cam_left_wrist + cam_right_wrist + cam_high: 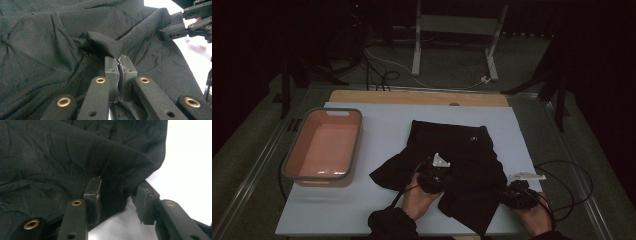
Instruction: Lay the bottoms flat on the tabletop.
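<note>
Keep left gripper (120, 65) jaws clamped on the fold of the black garment (462, 165) spread mid-tabletop (377, 130), close right gripper (120, 195) jaws, now apart around its edge, fully before lifting evenly.

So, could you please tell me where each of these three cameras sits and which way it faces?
High view: fixed above the person's side, looking forward and down on the table; both hands, left gripper and right gripper enter from below, by a pink tub.
Left gripper view: rides the left gripper, looking along jaws shut on a fold of the black garment.
Right gripper view: rides the right gripper, jaws apart at the garment's edge.
Shared: the garment lies in all three; the left gripper view also catches the right gripper.
</note>
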The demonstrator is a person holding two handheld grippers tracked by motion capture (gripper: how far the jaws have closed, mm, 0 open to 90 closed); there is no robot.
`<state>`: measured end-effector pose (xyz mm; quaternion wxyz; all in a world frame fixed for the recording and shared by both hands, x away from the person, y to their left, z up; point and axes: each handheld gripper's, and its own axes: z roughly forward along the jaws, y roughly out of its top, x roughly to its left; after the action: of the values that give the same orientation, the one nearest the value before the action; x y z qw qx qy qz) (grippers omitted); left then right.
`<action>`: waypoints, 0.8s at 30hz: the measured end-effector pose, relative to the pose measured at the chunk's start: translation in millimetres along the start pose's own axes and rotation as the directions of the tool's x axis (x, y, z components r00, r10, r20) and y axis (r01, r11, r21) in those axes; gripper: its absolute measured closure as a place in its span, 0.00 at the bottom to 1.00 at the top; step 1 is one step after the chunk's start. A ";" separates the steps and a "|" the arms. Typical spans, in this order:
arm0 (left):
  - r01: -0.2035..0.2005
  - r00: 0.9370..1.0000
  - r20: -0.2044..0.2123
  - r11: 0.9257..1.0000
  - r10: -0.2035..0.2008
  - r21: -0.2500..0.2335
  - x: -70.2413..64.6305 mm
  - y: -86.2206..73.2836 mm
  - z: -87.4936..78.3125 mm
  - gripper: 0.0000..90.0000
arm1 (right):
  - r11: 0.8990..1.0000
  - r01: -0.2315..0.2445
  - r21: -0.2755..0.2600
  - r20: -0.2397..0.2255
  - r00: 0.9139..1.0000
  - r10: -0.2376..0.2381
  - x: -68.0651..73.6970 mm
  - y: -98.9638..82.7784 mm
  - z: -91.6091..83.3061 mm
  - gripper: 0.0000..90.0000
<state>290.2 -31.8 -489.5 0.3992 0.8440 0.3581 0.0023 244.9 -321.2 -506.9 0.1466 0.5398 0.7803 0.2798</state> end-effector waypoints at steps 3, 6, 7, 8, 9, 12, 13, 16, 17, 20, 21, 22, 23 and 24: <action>-0.004 1.000 0.008 1.000 0.004 0.006 -1.3 -0.7 0.0 0.96 | 1.000 0.025 0.013 0.012 1.000 -0.025 2.3 2.0 0.6 0.83; -0.012 1.000 0.024 1.000 0.012 0.014 -4.5 -1.8 -0.6 0.96 | 0.999 0.040 0.026 -0.008 0.999 -0.039 0.2 1.9 -0.8 0.97; -0.019 0.999 0.029 1.000 0.018 0.014 -6.4 -2.5 -0.9 0.96 | 0.999 0.043 0.028 -0.011 0.999 -0.042 -0.2 1.3 -1.5 0.98; -0.019 0.999 0.032 1.000 0.019 0.013 -7.7 -2.9 -0.9 0.96 | 0.998 0.046 0.035 -0.010 0.999 -0.045 -0.6 0.8 -2.8 0.98; -0.024 0.999 0.037 1.000 0.024 0.017 -8.8 -3.2 -1.2 0.96 | 0.998 0.053 0.037 -0.011 0.999 -0.053 -1.8 0.3 -3.7 0.98; -0.024 0.998 0.054 1.000 0.023 0.019 -12.3 -4.9 -1.6 0.96 | 0.998 0.043 0.046 -0.009 0.999 -0.043 -6.2 -1.8 -7.6 0.99; -0.029 0.998 0.058 0.999 0.028 0.021 -13.8 -5.7 -1.4 0.96 | 0.998 0.050 0.044 -0.012 0.999 -0.049 -8.7 -2.7 -9.1 0.99; -0.032 0.996 0.085 0.999 0.029 0.027 -19.0 -8.9 0.7 0.96 | 0.998 0.047 0.045 -0.017 0.999 -0.046 -15.0 -6.0 -14.1 0.99; -0.029 0.995 0.092 0.999 0.026 0.028 -20.6 -9.6 1.4 0.96 | 0.998 0.043 0.043 -0.014 0.999 -0.042 -17.9 -7.4 -16.3 0.98; -0.040 0.993 0.114 0.999 0.036 0.032 -27.9 -11.5 4.3 0.95 | 0.999 0.019 0.030 0.001 1.000 -0.020 -25.4 -9.2 -20.8 0.98; -0.046 0.992 0.116 0.998 0.041 0.034 -29.0 -11.7 4.6 0.94 | 1.000 0.010 0.023 0.013 1.000 -0.011 -29.4 -9.5 -22.3 0.98; -0.049 0.992 0.114 0.998 0.045 0.035 -30.3 -12.2 5.1 0.93 | 1.000 0.006 0.020 0.020 1.000 -0.007 -31.0 -9.5 -22.8 0.99; -0.043 0.993 0.111 0.999 0.039 0.033 -31.4 -12.9 5.8 0.90 | 1.000 0.004 0.017 0.030 1.000 -0.005 -32.9 -9.6 -22.9 0.98; -0.042 0.993 0.108 0.998 0.038 0.035 -31.5 -13.6 6.1 0.87 | 1.000 0.000 0.015 0.037 0.999 0.000 -34.5 -9.7 -22.6 0.98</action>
<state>260.3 -49.3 -493.9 0.4021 0.8572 0.3189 -0.0418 238.5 -361.8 -497.1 0.1570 0.5460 0.7796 0.2637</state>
